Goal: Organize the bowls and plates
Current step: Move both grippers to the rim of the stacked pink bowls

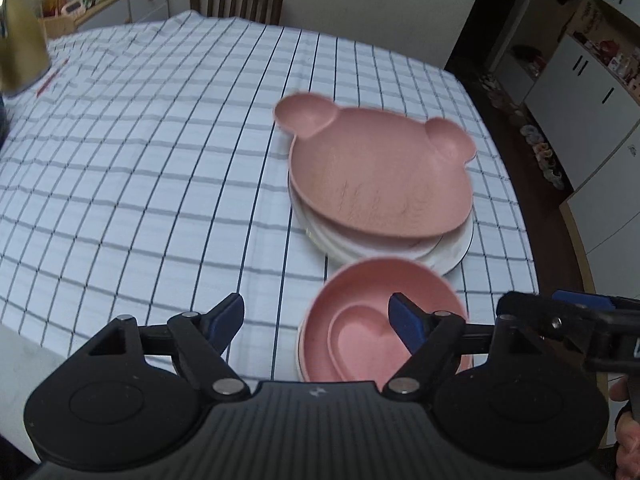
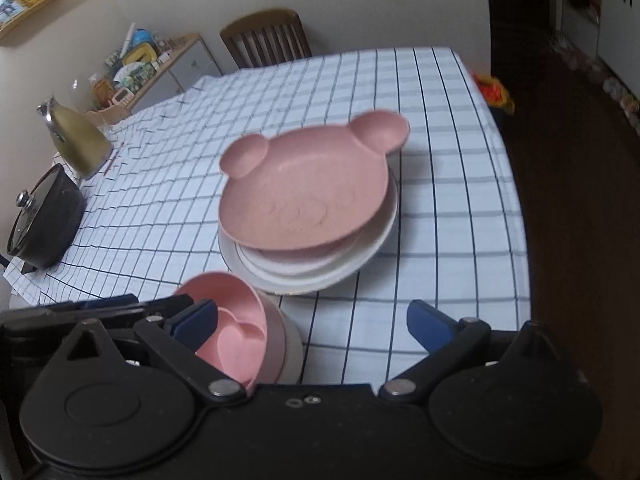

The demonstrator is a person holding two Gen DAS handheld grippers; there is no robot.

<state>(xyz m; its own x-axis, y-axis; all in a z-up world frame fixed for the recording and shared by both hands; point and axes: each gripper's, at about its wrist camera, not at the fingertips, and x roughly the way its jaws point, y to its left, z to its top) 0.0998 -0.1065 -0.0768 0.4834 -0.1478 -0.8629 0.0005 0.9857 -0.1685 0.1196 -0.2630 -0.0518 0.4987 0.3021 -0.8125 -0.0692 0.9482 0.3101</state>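
A pink bear-shaped plate [image 1: 380, 176] lies on top of a stack of white plates [image 1: 452, 250] on the checked tablecloth; both show in the right wrist view too, the bear plate [image 2: 304, 200] on the white stack [image 2: 360, 256]. Nearer me stands a stack of bowls topped by a pink bowl [image 1: 360, 300] with a heart-shaped bottom [image 2: 236, 332]. My left gripper [image 1: 318, 322] is open and empty, just above and in front of the bowl stack. My right gripper [image 2: 312, 326] is open and empty, to the right of the bowls. Each gripper shows at the edge of the other's view.
A gold kettle [image 2: 80, 144] and a black lidded pot [image 2: 44, 224] stand at the table's left side. A wooden chair [image 2: 266, 38] is at the far end. The table's right edge [image 2: 516, 184] drops to a dark floor. A cluttered sideboard [image 2: 160, 68] stands by the wall.
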